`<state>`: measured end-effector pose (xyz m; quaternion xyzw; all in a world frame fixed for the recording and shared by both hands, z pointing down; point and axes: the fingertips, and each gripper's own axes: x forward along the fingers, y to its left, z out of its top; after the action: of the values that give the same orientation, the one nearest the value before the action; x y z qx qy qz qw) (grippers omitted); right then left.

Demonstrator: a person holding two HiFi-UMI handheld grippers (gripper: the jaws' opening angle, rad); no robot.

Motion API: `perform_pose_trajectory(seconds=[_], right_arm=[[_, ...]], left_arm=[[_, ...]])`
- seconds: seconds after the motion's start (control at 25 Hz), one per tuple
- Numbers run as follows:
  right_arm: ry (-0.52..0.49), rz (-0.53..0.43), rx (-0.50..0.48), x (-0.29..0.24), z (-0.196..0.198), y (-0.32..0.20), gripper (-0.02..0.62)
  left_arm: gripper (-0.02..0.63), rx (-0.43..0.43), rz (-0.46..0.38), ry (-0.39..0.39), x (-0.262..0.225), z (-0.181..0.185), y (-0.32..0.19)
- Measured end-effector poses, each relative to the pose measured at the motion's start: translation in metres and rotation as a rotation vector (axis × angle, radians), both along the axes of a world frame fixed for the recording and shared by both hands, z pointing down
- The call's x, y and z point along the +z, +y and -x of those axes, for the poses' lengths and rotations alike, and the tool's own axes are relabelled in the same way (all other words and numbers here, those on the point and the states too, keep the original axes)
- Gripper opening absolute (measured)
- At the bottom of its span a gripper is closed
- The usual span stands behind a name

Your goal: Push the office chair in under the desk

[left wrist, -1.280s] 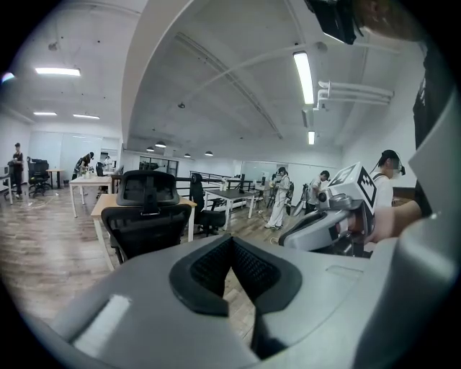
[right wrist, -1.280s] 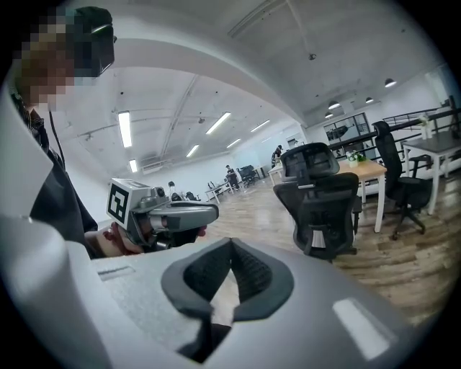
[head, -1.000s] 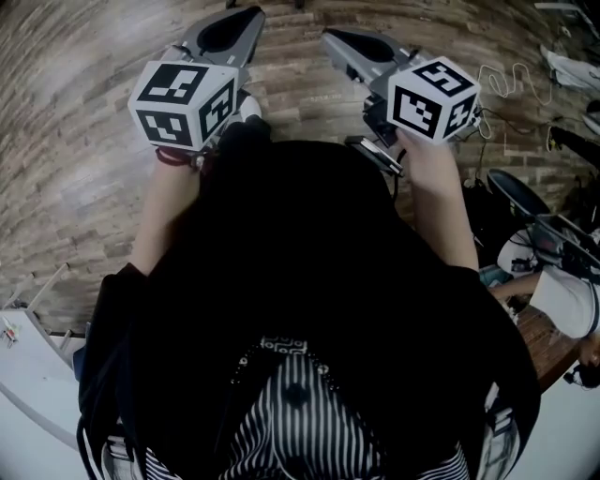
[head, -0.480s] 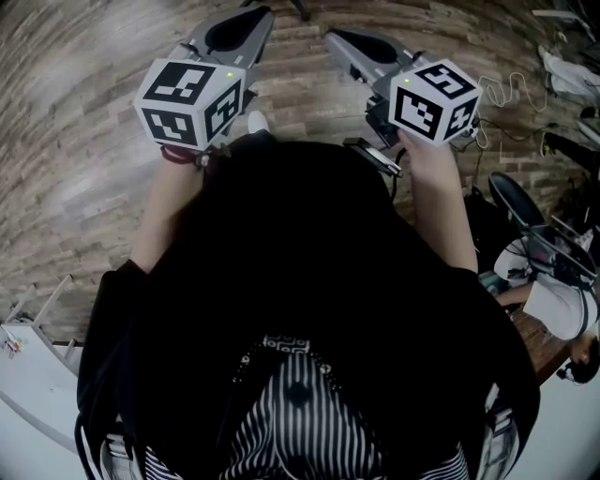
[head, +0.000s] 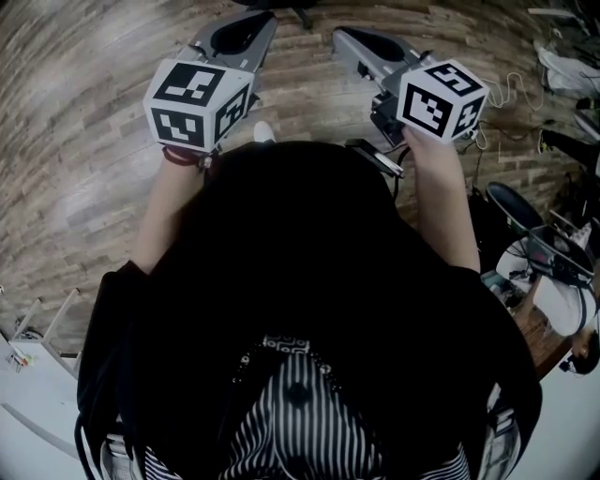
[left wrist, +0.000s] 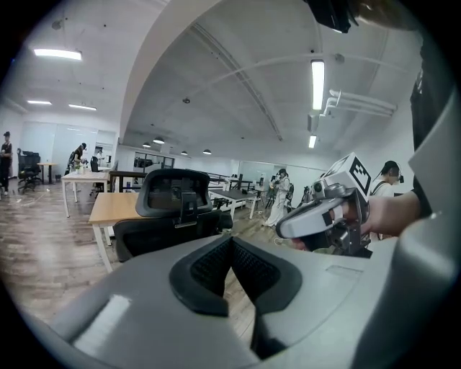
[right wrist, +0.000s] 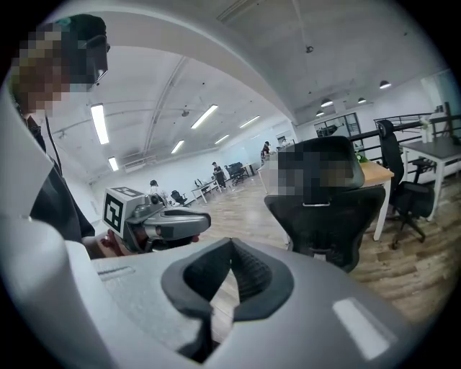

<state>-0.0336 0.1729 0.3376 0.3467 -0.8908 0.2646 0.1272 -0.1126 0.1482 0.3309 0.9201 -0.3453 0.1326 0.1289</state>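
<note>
A black office chair (left wrist: 175,210) with a headrest stands a short way ahead of me on the wooden floor, its back turned to me. A light wooden desk (left wrist: 117,207) stands behind it. The right gripper view also shows the chair (right wrist: 328,212) in front of the desk (right wrist: 375,173). Both grippers are held side by side in the air, short of the chair and touching nothing. My left gripper (head: 266,18) is shut and empty, and so is my right gripper (head: 338,36). In the head view only a dark piece of the chair's base (head: 281,6) shows, at the top edge.
More desks (left wrist: 85,180) and chairs (right wrist: 403,184) stand farther off in the open hall, and people (left wrist: 279,193) stand in the distance. In the head view, cables and gear (head: 539,239) lie at the right and a white table edge (head: 28,394) at the lower left.
The floor has slid down the head view as the person steps forward. Both grippers have shifted slightly right and stayed shut. The chair's base has come in at the top edge.
</note>
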Motion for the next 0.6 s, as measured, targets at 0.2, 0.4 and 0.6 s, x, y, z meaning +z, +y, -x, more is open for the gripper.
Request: perform_pose_trajectory(seconds=[0.2,0.4,0.6], right_arm=[[0.003,-0.010,0.007,-0.007,0.001,-0.003,0.000],[0.020,-0.008,0.000,-0.008,0.008,-0.009,0.000],[0.028,0.010,-0.002,-0.004,0.012,-0.016,0.000]], left_arm=[[0.003,0.022,-0.014,-0.006,-0.004,-0.002,0.001],[0.003,0.034,-0.012,-0.006,-0.004,0.003,-0.002],[0.003,0.032,0.002,0.010,0.000,0.009,-0.010]])
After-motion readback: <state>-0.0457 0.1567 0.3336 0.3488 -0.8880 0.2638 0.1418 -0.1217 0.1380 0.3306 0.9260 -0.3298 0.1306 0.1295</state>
